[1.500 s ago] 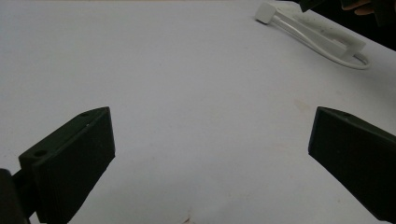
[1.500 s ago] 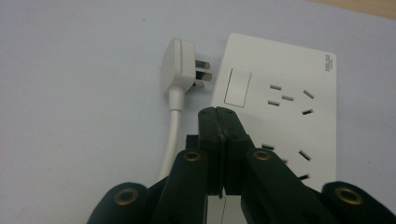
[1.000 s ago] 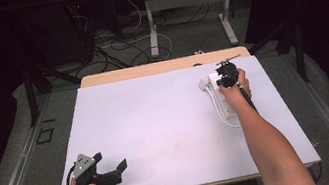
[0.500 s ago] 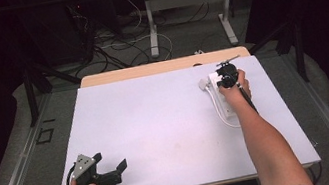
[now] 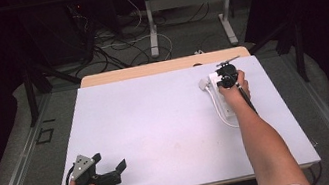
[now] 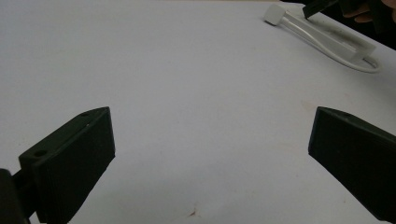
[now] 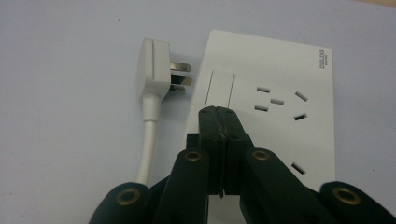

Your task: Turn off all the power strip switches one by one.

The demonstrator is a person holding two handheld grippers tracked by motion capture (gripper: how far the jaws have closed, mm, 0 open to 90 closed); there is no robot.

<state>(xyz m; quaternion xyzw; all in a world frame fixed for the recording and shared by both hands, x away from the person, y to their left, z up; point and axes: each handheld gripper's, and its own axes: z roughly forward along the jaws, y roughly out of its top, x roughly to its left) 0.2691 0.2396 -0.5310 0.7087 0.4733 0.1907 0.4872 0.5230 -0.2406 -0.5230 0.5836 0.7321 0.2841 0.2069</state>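
- Pressing tips-together, the right gripper (image 7: 219,114) touched the power strip's (image 7: 280,70) switch (image 7: 219,88).
- Its plug (image 7: 154,70) lay just left, unplugged.
- Left gripper (image 5: 108,175) gaped wide, far away.
- Tips might slip off the switch.

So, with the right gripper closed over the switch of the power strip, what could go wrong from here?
1. The right gripper, jaws shut, sits at the rocker switch; its narrow tip may slip off onto the sockets.
2. The power strip lies loose on the table; a push might slide it, since the left gripper waits open, far off.
3. The plug lies unplugged beside the strip; a shift could knock it.
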